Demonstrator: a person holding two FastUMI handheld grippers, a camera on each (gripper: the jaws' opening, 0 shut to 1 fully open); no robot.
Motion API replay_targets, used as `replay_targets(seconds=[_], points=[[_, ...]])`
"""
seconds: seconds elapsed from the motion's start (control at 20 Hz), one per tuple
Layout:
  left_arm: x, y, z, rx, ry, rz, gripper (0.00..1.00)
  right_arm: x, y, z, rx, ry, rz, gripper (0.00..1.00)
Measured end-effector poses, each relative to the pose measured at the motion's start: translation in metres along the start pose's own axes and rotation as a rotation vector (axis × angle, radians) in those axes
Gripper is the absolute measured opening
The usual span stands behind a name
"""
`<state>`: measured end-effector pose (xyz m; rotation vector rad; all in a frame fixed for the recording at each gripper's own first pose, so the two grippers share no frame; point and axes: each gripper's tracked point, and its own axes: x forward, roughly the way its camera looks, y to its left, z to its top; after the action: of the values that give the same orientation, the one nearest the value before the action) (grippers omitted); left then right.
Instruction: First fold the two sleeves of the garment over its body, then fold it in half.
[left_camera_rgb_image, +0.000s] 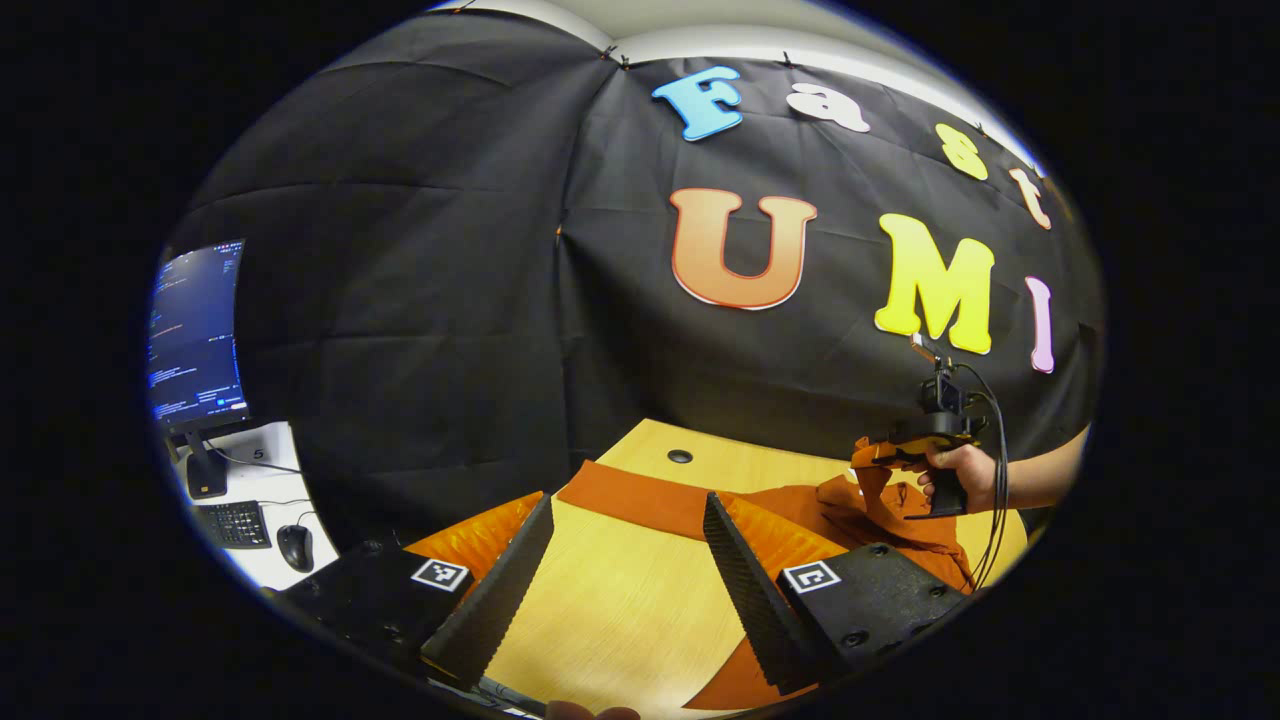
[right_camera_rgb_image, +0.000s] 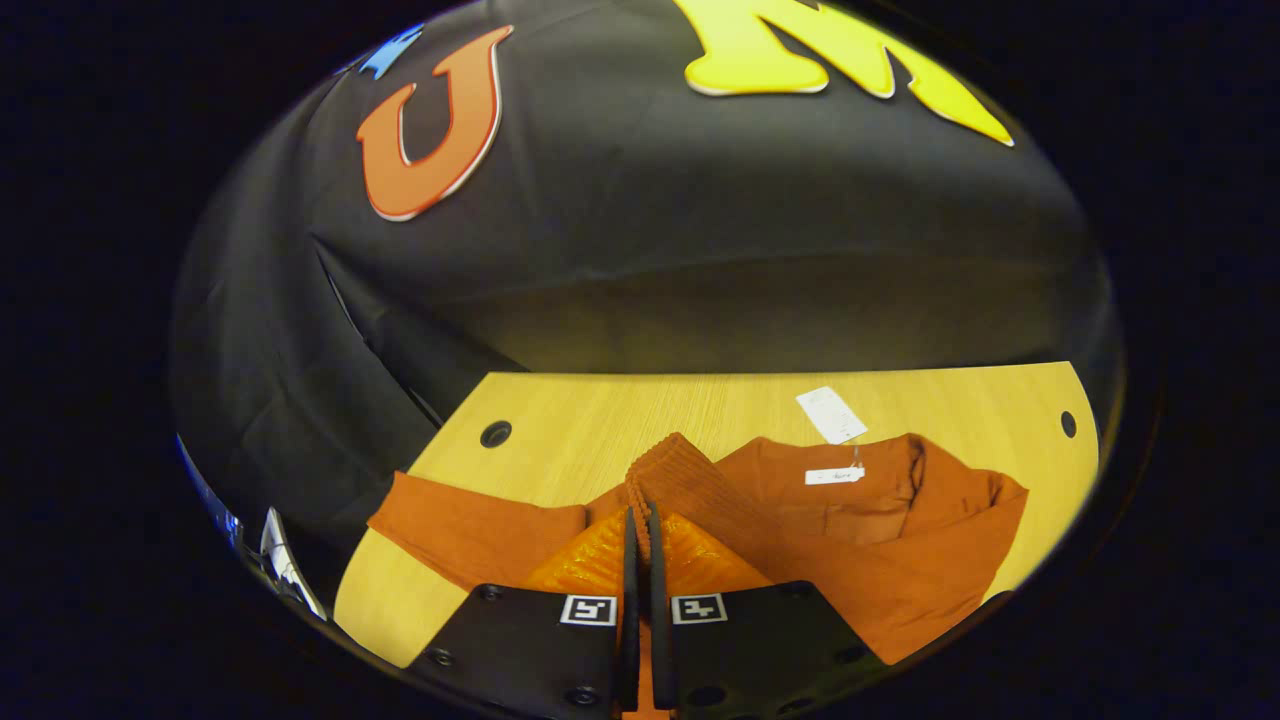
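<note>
A plain rust-orange cloth garment is seen on a pale yellow wooden table with fine straight grain. A white paper tag is noted. Black-and-white square markers are printed on black gripper housings.

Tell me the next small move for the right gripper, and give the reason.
Probably carry the pinched sleeve cuff across and lay it on the garment's body. The right gripper has its fingers closed on the ribbed cuff, lifted off the table, while the left gripper stands open over bare wood, so the sleeve fold looks unfinished.
</note>
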<state>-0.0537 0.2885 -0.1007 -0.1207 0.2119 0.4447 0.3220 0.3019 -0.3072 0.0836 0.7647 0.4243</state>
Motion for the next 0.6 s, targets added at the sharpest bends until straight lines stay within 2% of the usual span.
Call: replay_targets(seconds=[0.25,0.45,0.55,0.6], points=[[0.002,0.016,-0.010,0.016,0.034,0.032,0.98,0.051,0.012,-0.050,-0.033,0.102,-0.023,0.06],[0.014,0.009,-0.010,-0.006,0.040,0.022,0.98,0.048,0.039,-0.051,0.037,0.110,0.071,0.16],[0.023,0.006,-0.009,-0.023,0.038,0.011,0.98,0.034,0.054,-0.040,0.071,0.104,0.123,0.32],[0.028,0.005,-0.008,-0.029,0.034,0.009,0.98,0.027,0.053,-0.035,0.072,0.094,0.123,0.53]])
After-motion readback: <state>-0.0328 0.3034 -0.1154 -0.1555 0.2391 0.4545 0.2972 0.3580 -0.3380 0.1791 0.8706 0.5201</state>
